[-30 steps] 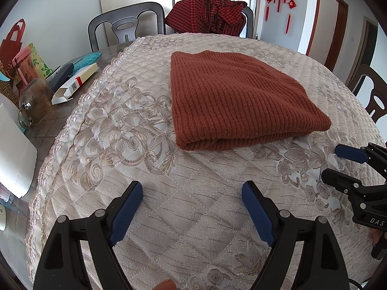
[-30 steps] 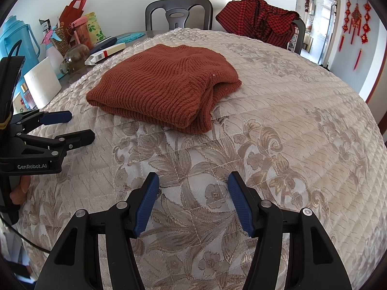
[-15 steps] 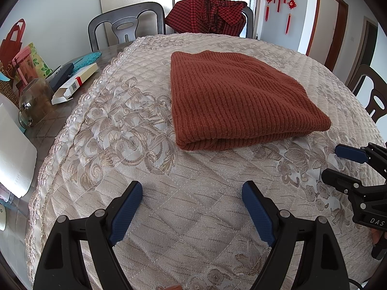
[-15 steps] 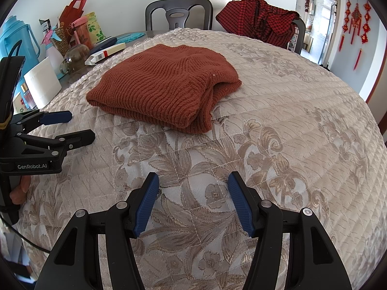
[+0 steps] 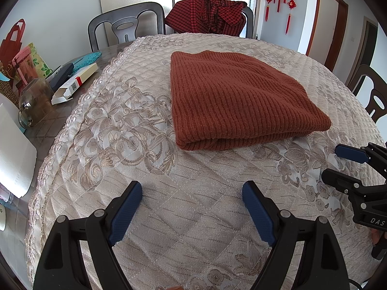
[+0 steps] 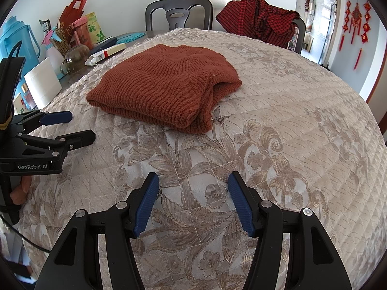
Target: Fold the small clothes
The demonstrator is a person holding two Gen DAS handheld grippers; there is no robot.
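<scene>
Quilted bench [image 5: 169, 217] carries a folded rust sweater [image 5: 237, 99] ahead of both grippers, left [image 5: 192, 211] nearer; fingers [image 6: 146, 203] on both spread, empty.

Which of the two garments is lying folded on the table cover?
The rust knit sweater. It lies folded flat on the cover; the red checked garment hangs over a chair back behind the table.

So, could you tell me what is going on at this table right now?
A person is holding a two-finger gripper in each hand over a beige quilted floral tablecloth. A rust-brown ribbed knit sweater lies folded into a neat rectangle beyond them, touched by neither. The left gripper and the right gripper are both open and empty, close above the cloth. A red checked garment hangs over a chair behind the table.
</scene>
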